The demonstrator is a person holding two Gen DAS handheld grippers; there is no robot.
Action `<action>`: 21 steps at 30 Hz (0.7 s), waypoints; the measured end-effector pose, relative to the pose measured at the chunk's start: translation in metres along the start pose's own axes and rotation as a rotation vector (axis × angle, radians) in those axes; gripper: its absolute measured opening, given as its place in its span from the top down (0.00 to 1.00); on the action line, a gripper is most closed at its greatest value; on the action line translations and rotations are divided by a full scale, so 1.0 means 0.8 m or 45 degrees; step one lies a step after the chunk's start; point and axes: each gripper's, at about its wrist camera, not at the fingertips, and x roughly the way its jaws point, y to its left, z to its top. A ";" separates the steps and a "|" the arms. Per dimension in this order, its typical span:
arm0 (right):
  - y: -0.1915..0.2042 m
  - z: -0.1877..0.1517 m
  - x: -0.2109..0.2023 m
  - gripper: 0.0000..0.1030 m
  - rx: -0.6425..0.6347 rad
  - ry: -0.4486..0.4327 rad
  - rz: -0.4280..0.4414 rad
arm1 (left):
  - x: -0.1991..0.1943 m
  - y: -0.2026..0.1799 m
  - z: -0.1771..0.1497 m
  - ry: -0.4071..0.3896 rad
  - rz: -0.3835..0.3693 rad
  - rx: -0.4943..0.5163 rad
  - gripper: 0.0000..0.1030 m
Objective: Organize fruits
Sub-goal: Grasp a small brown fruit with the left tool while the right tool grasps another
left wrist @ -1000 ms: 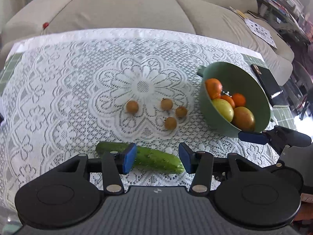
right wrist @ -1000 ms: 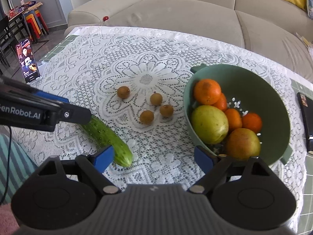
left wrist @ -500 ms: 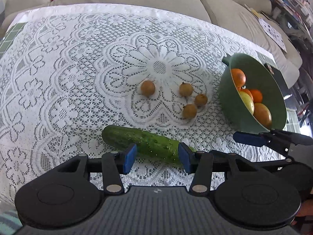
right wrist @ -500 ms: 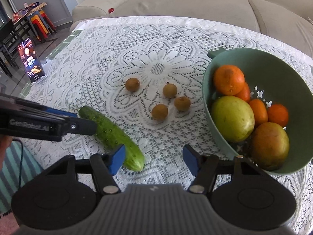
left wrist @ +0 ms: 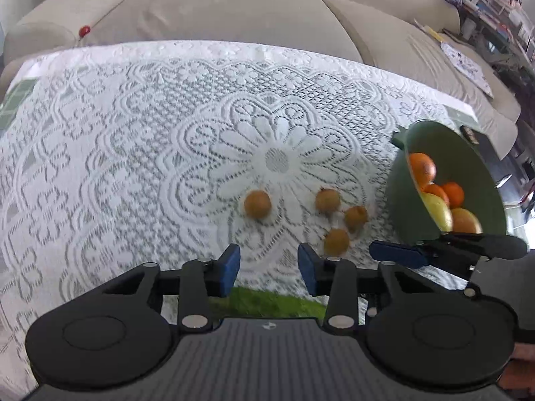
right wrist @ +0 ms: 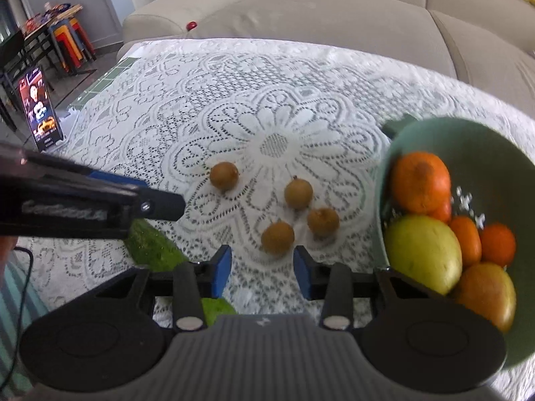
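Left tool [left wrist: 269, 269]: my blue pads stand apart and hold nothing; it hangs low over the near edge of the white lace-covered counter [left wrist: 110, 153].
Right tool [right wrist: 262, 270]: pads apart too, empty, aimed at the small fruits.
Cucumber: the long green bumpy cucumber [left wrist: 267, 302] lies on the lace directly beneath my left tool, nearer than the pad tips. Only a blurred strip shows between the fingers.
Cucumber axis: in the right wrist view the cucumber [right wrist: 153, 245] runs from far left to near right, passing under my right tool's left finger, so it lies crosswise to my left pads.
Nearer tool: the left, I judge; it is already above the cucumber's middle. Whether the pads are low enough to straddle it I cannot tell.
Small fruits: four round brown longan-like fruits [right wrist: 278, 236] sit loose on the lace flower, just beyond my right pads, the nearest almost between them.
Bowl: the green plastic colander bowl [right wrist: 495, 153] stands at the right, holding oranges, a yellow-green fruit and a reddish one; it has room.
In the way: my two tools are close together, the right tool's finger just right of my left one. Any carry to the bowl must cross the loose brown fruits.
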 end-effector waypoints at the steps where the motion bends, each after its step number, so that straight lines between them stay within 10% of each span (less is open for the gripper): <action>1: 0.002 0.002 0.003 0.64 -0.021 -0.002 -0.007 | 0.004 0.000 0.003 0.000 0.006 0.016 0.58; 21: 0.028 0.003 0.043 0.69 -0.346 0.005 -0.165 | 0.070 -0.005 0.027 0.000 0.027 0.196 0.65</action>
